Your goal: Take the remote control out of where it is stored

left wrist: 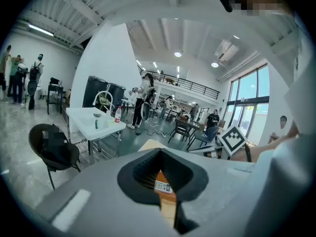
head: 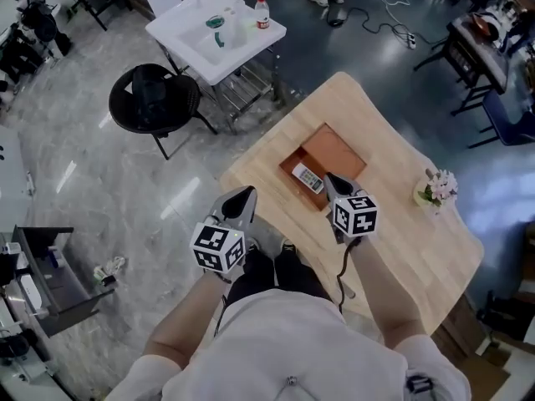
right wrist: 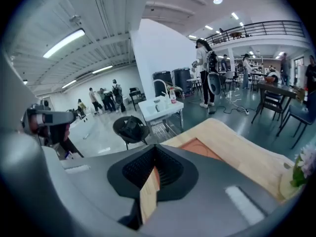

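Observation:
A white remote control (head: 307,178) lies in a shallow brown tray (head: 338,150) on the light wooden table (head: 401,224). My right gripper (head: 329,177) hovers just to the right of the remote, over the tray's near part, jaws shut and empty. My left gripper (head: 247,194) is at the table's left edge, apart from the tray, jaws together with nothing held. In the left gripper view the remote (left wrist: 163,186) shows through the gap below the left gripper's (left wrist: 160,152) tips. The right gripper view shows the tray (right wrist: 197,147) beyond the right gripper's (right wrist: 155,149) closed tips.
A small pot of pale flowers (head: 436,190) stands near the table's right edge. Beyond the table are a white sink stand (head: 216,27) and a black round chair (head: 155,98). Dark desks and chairs (head: 481,48) stand to the right, with several people farther off in the hall.

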